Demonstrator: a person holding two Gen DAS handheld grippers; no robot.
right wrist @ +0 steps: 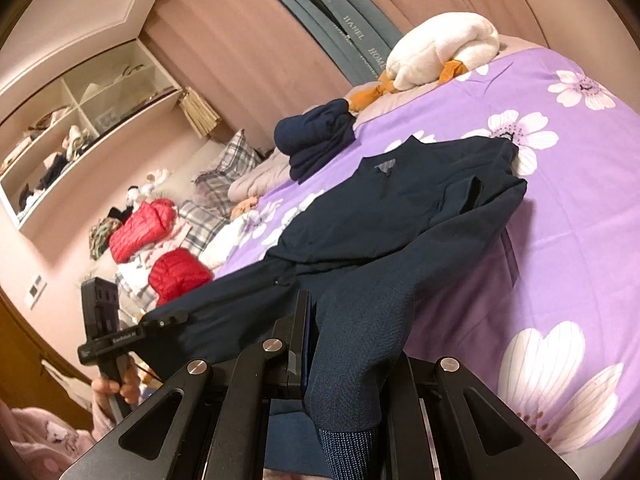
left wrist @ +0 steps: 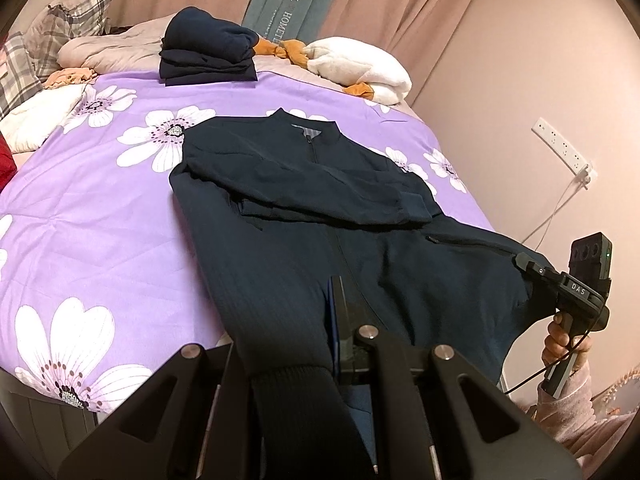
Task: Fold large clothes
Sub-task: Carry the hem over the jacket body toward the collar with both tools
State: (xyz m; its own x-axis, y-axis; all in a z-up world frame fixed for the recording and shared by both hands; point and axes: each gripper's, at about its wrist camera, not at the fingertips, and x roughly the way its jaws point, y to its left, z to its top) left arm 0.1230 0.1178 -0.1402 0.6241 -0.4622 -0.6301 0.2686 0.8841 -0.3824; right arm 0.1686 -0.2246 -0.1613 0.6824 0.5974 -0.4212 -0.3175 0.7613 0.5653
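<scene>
A dark navy zip jacket [left wrist: 304,208] lies front-up on the purple flowered bed [left wrist: 100,208], collar toward the far end, both sleeves folded across the chest. My left gripper [left wrist: 296,344] is shut on the jacket's left hem corner, which drapes over its fingers. My right gripper [right wrist: 344,360] is shut on the right hem corner; it also shows in the left wrist view [left wrist: 528,264], pinching the lifted hem off the bed's edge. The jacket also shows in the right wrist view [right wrist: 400,208]. The left gripper also shows in the right wrist view [right wrist: 172,320].
A stack of folded navy clothes [left wrist: 208,56] sits at the far end of the bed. A white plush goose [left wrist: 360,68] lies beside it. Plaid pillows [left wrist: 60,28] and red jackets [right wrist: 144,228] lie at the left. A wall socket strip [left wrist: 564,148] with a cable is at the right.
</scene>
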